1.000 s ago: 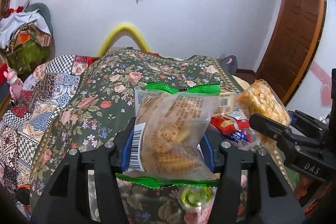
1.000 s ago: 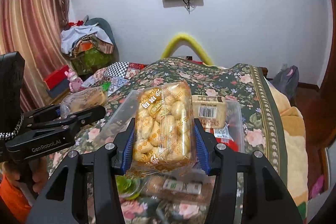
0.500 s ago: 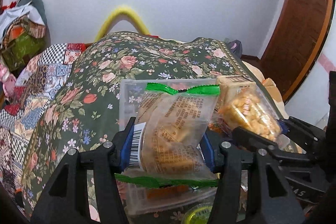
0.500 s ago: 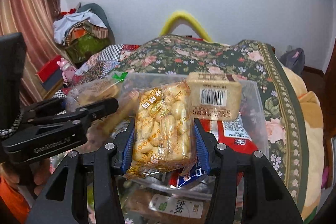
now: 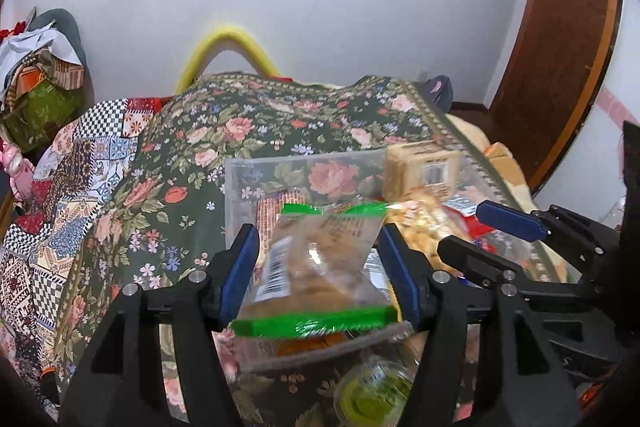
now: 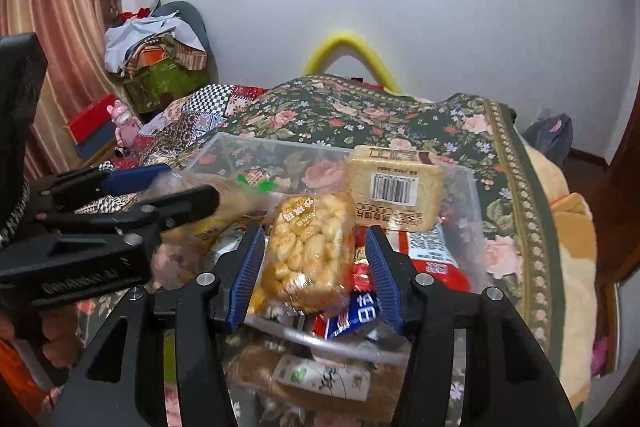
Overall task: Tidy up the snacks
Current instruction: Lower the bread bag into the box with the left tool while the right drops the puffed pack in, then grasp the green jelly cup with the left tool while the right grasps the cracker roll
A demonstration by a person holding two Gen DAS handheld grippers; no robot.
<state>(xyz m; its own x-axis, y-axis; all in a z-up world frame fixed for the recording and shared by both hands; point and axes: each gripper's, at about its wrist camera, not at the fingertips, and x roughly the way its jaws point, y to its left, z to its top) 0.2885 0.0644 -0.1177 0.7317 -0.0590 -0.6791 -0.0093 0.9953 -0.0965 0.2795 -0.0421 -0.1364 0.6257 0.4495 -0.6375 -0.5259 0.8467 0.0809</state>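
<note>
Both packets hung directly over the clear bin, the green-edged packet loose between the left gripper's just-widened fingers (blurred, perhaps dropping), the puffed-snack packet between the right gripper's just-parted pads.

Left gripper: black angular plastic frame, blue ribbed finger pads, silver screw heads at the joints. Right gripper: same build. White lettering on the left unit's side, blurred; orange sleeve beneath.
</note>
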